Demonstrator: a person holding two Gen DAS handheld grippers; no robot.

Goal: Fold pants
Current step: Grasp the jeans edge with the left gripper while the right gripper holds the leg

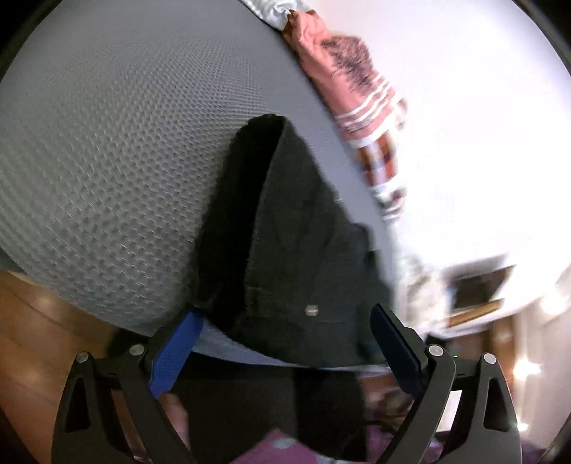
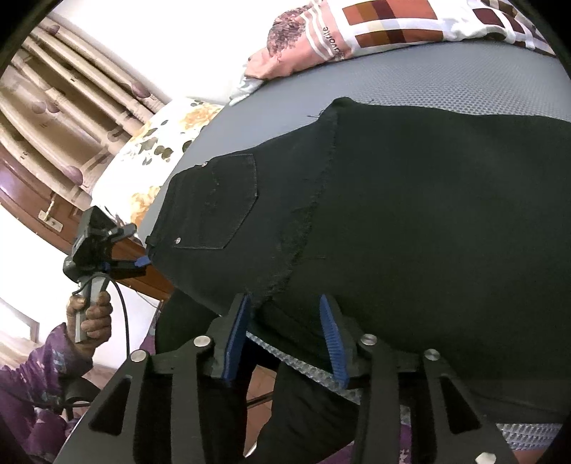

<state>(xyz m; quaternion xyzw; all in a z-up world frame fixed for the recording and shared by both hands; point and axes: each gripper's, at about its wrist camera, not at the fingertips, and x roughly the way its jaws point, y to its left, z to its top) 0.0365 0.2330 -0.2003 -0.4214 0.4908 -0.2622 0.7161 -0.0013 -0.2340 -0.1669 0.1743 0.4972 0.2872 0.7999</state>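
Note:
Black pants (image 2: 392, 200) lie spread on a grey textured mattress (image 2: 464, 85), back pocket up, with part hanging over the near edge. In the left wrist view the pants (image 1: 299, 250) show as a narrow folded shape with a metal rivet near the waist. My left gripper (image 1: 285, 321) is open at the waist end, its blue pads either side of the cloth edge. It also shows in the right wrist view (image 2: 142, 260) at the pants' left corner. My right gripper (image 2: 285, 310) is open at the near edge of the pants, by the frayed seam.
A pink and checked blanket (image 2: 357, 32) lies at the far edge of the mattress; it also shows in the left wrist view (image 1: 357, 92). A floral pillow (image 2: 153, 153) lies at the left end. A wooden bed frame (image 2: 142, 264) and wooden floor (image 1: 43, 321) lie below.

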